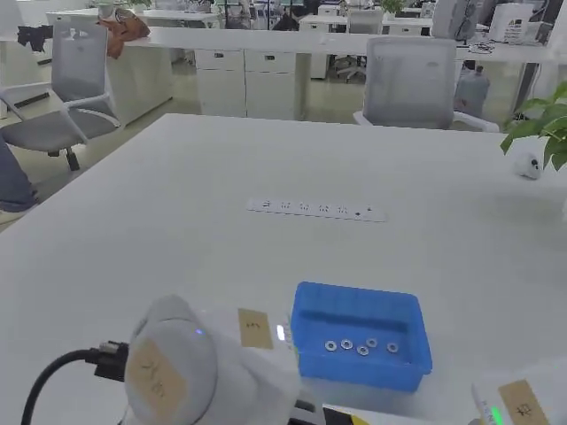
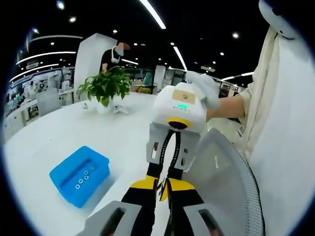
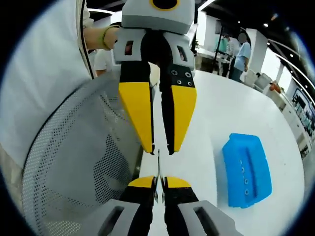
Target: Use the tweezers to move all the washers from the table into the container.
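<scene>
The blue container [image 1: 359, 332] stands near the table's front edge with several washers [image 1: 361, 345] inside; it also lies in the left gripper view [image 2: 78, 174] and the right gripper view [image 3: 246, 169]. The two grippers face each other tip to tip beside the table edge. My right gripper [image 3: 158, 183] is shut on thin metal tweezers [image 3: 158, 164]. The tweezers' tip reaches between the yellow jaws of the left gripper [image 3: 160, 149]. From its own camera, the left gripper [image 2: 160, 183] looks closed on a thin sliver of metal. A gloved hand holds the right gripper [image 2: 170, 162].
A grey mesh chair back [image 3: 74, 162] sits close under both grippers. A white power strip [image 1: 316, 210] lies mid-table, and a potted plant [image 1: 545, 124] stands at the right edge. Office chairs [image 1: 416, 80] line the far side. People stand in the distance.
</scene>
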The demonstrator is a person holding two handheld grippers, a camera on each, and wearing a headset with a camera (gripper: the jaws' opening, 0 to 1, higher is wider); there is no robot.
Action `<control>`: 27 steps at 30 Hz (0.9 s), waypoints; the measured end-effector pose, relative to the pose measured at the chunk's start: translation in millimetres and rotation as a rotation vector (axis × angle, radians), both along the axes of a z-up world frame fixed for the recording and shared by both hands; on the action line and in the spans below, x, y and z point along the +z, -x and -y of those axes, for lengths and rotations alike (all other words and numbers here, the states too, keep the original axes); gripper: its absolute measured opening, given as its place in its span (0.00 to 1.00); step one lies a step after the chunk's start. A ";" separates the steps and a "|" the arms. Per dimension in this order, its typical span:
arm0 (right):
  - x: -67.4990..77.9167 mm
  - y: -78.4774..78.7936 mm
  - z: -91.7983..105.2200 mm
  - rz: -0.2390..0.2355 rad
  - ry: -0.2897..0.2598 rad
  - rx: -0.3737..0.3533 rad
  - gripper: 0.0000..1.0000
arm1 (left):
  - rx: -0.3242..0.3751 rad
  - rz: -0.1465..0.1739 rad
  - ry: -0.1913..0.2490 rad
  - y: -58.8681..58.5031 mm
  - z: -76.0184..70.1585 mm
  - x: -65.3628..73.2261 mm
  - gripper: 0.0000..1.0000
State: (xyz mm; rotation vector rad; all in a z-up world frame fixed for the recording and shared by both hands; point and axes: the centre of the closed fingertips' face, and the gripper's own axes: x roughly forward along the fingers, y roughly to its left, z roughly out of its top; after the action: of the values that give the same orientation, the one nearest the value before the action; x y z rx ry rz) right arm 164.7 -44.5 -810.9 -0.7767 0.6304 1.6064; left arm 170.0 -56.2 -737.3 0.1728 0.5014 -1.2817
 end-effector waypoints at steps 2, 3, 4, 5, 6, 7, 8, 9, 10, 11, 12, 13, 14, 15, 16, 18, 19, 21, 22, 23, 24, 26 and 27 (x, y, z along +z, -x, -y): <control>-0.6 -2.1 -1.1 0.006 0.006 -0.003 0.03 | -0.008 0.007 -0.029 -2.2 -1.0 -4.8 0.00; -0.9 -3.9 -1.7 0.011 0.007 -0.005 0.03 | -0.013 0.022 -0.047 -3.7 -1.7 -7.4 0.00; -1.2 -5.2 -1.7 0.013 0.008 -0.010 0.03 | -0.017 0.022 -0.049 -3.9 -1.0 -8.3 0.00; -2.2 -7.1 -1.6 0.013 0.009 -0.015 0.03 | -0.020 0.020 -0.050 -4.1 -0.8 -9.1 0.00; -2.9 -7.9 -1.2 0.015 0.012 -0.016 0.03 | -0.022 0.024 -0.056 -5.3 -1.1 -10.4 0.00; -4.2 -9.3 -0.8 0.018 0.014 -0.018 0.03 | -0.026 0.027 -0.062 -6.0 -1.6 -11.2 0.00; -5.3 -10.8 -0.6 0.017 0.015 -0.024 0.03 | -0.033 0.030 -0.074 -7.4 -2.6 -13.3 0.00; -6.7 -11.9 -0.6 0.014 0.014 -0.033 0.03 | -0.035 0.033 -0.085 -9.1 -3.7 -15.1 0.00; -9.3 -14.9 -0.8 0.013 0.006 -0.050 0.03 | -0.035 0.039 -0.102 -11.3 -5.5 -17.6 0.00; -11.5 -17.4 -1.4 0.010 -0.002 -0.068 0.04 | -0.048 0.044 -0.131 -13.3 -8.1 -22.5 0.00; -15.1 -19.9 -2.1 0.002 -0.012 -0.087 0.04 | -0.053 0.049 -0.154 -15.1 -10.3 -26.2 0.00; -17.3 -21.6 -3.3 -0.002 -0.022 -0.100 0.04 | -0.059 0.067 -0.184 -18.8 -13.1 -31.0 0.00; -20.8 -24.9 -4.3 -0.004 -0.035 -0.124 0.04 | -0.069 0.064 -0.197 -18.8 -14.0 -34.6 0.00; -24.1 -26.5 -4.5 -0.004 -0.038 -0.132 0.04 | -0.076 0.058 -0.224 -20.5 -17.0 -40.7 0.00; -26.5 -27.9 -4.8 -0.004 -0.043 -0.141 0.04 | -0.080 0.058 -0.242 -21.9 -19.3 -44.9 0.00; -30.2 -30.2 -6.7 0.007 -0.056 -0.159 0.05 | -0.091 0.053 -0.267 -23.5 -22.7 -52.9 0.00; -32.1 -30.5 -7.9 0.012 -0.062 -0.165 0.05 | -0.091 0.049 -0.268 -24.6 -23.7 -54.9 0.00; -35.4 -32.1 -9.7 0.028 -0.069 -0.174 0.05 | -0.091 0.030 -0.273 -26.4 -27.1 -60.2 0.00; -37.0 -32.0 -10.4 0.033 -0.074 -0.175 0.05 | -0.096 0.021 -0.293 -27.7 -30.9 -65.1 0.00; -38.2 -33.8 -11.9 0.041 -0.090 -0.187 0.06 | -0.101 0.021 -0.308 -28.9 -33.2 -68.2 0.00; -38.1 -35.3 -12.7 0.036 -0.102 -0.206 0.06 | -0.106 0.016 -0.322 -30.2 -35.8 -72.4 0.00; -35.8 -35.3 -15.1 -0.014 -0.149 -0.265 0.09 | -0.120 0.005 -0.346 -30.5 -39.3 -78.7 0.00; -31.8 -34.1 -15.4 -0.055 -0.182 -0.303 0.12 | -0.122 0.002 -0.351 -30.4 -40.0 -80.1 0.00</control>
State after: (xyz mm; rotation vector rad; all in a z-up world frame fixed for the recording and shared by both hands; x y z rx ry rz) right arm 198.8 -29.1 -842.6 -0.4786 0.6001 1.3871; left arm 200.4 -16.2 -817.5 0.5046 0.7210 -1.3042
